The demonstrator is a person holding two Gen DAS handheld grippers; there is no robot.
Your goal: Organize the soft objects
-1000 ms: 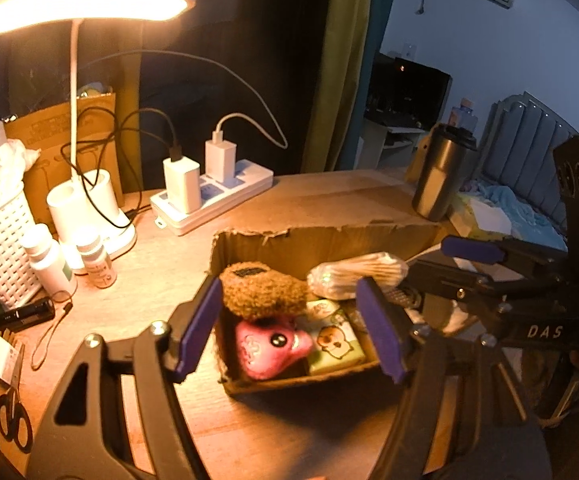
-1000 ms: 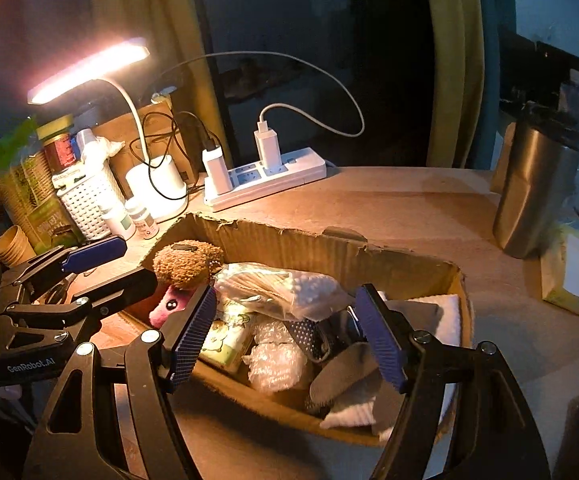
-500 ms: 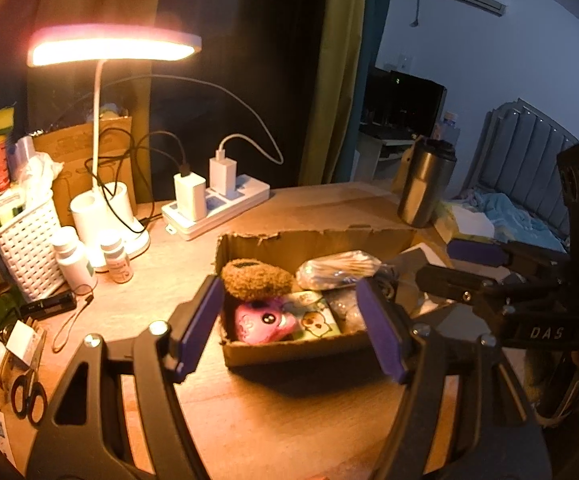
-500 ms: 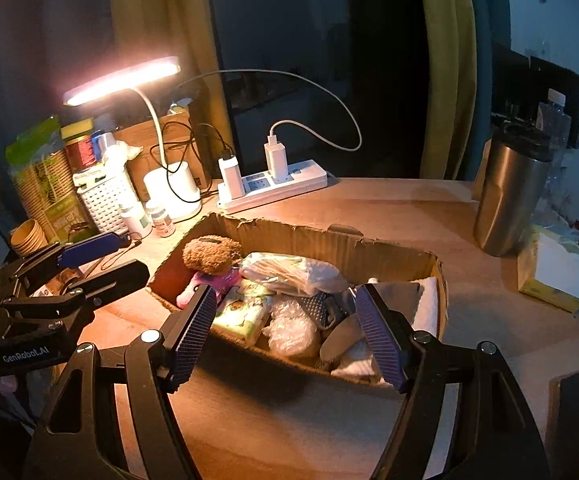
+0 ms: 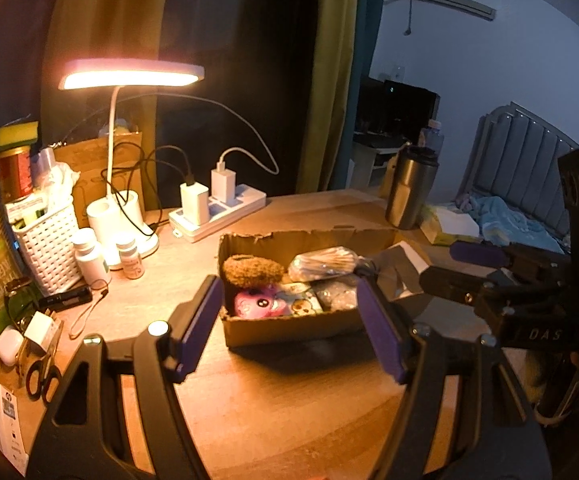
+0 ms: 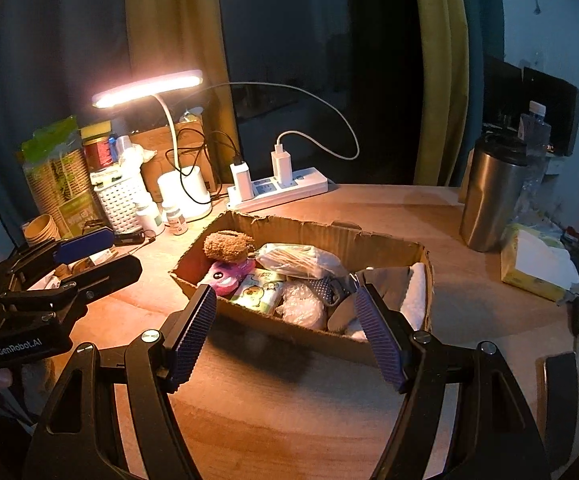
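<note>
A cardboard box (image 5: pixel 289 326) (image 6: pixel 297 332) stands on the wooden table and holds soft items: a brown plush (image 5: pixel 251 270) (image 6: pixel 227 246), a pink plush (image 5: pixel 255 306) (image 6: pixel 225 274), a clear bag of cotton swabs (image 5: pixel 321 262) (image 6: pixel 297 260), bubble wrap (image 6: pixel 303 306) and grey and white cloths (image 6: pixel 399 286). My left gripper (image 5: pixel 289 330) is open and empty, held above the table in front of the box. My right gripper (image 6: pixel 285 330) is open and empty, also short of the box's near wall.
A lit desk lamp (image 5: pixel 129 76), a power strip with chargers (image 5: pixel 217 210), a white basket (image 5: pixel 47 240), pill bottles (image 5: pixel 87 254) and scissors (image 5: pixel 43 376) crowd the left. A steel tumbler (image 6: pixel 489 196) and a tissue pack (image 6: pixel 537 264) stand right.
Both grippers have drawn back and up from the box, which now looks smaller and farther. Both stay open and empty.
</note>
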